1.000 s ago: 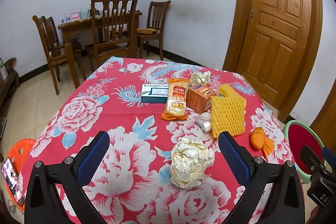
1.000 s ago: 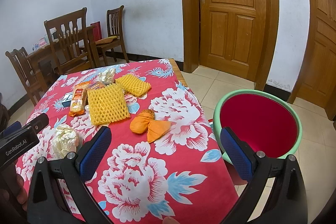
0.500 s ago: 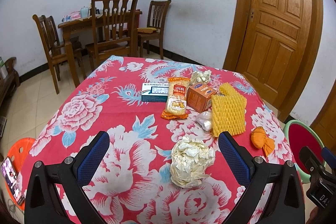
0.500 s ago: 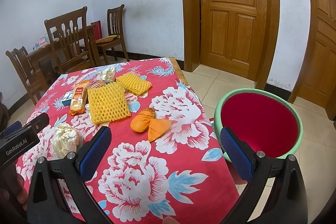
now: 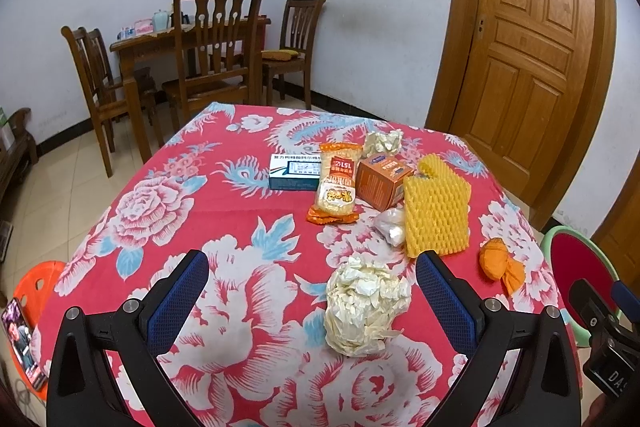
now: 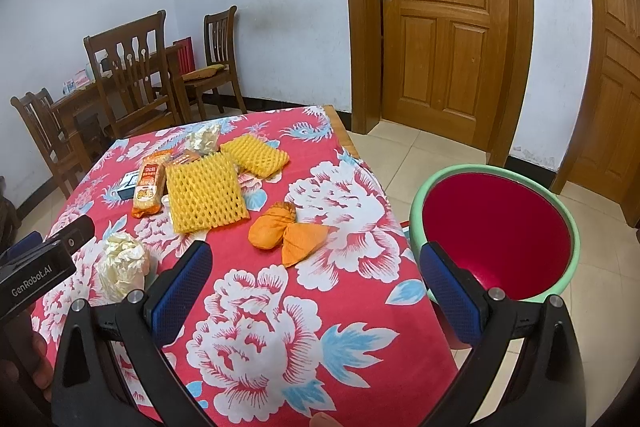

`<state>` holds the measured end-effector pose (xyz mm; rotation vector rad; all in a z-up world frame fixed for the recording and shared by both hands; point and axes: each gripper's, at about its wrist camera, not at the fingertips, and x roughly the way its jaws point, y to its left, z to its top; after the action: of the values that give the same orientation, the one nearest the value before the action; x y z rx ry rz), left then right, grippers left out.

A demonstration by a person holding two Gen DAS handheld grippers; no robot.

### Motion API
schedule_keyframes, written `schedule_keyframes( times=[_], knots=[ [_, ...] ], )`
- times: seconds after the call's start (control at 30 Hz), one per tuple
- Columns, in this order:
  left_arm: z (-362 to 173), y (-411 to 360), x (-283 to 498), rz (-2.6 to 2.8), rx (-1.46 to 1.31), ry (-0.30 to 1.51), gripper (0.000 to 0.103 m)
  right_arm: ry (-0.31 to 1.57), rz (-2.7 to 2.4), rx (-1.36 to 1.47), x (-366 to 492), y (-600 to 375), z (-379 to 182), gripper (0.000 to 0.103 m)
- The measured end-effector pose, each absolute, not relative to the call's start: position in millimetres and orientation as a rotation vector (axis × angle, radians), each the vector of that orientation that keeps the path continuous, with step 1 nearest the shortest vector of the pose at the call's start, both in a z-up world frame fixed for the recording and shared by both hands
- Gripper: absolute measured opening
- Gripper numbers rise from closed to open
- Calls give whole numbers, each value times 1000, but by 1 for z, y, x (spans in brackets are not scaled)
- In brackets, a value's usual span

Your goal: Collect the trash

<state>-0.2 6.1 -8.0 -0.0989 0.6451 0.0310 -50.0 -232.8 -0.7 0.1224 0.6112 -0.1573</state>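
1. left gripper (image 5: 312, 291) spread wide, holding nothing, hovering over the near part of the table (image 5: 224, 211).
2. paper wad (image 5: 366, 311) lying on the tablecloth between the left fingers (image 5: 178, 297), nearer the right-hand one, touching neither.
3. right gripper (image 6: 316, 279) likewise released and bare, poised above the table's near right corner.
4. orange wrapper (image 6: 286, 233) resting toward the right edge, ahead of the right gripper.
5. red bin (image 6: 496, 235) with a green rim standing on the floor just beside that right edge.
6. yellow foam net (image 5: 436, 213) flat near the middle, a small clear bag (image 5: 390, 227) touching its left side.
7. second foam net (image 6: 256, 155) further back, toward the far edge.
8. snack packet (image 5: 336, 183) lying between a white-and-blue box (image 5: 294, 171) and an orange box (image 5: 382, 179), overlapping the former.
9. smaller paper wad (image 5: 384, 143) behind the orange box, close to the far edge.
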Motion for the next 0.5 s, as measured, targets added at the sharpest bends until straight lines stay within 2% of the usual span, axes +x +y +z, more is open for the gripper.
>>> schedule_keyframes(
  times=[0.5],
  knots=[
    [-30,4,18,37,-104,739,103,662,-156,143,-36,-242,-11,102]
  ],
)
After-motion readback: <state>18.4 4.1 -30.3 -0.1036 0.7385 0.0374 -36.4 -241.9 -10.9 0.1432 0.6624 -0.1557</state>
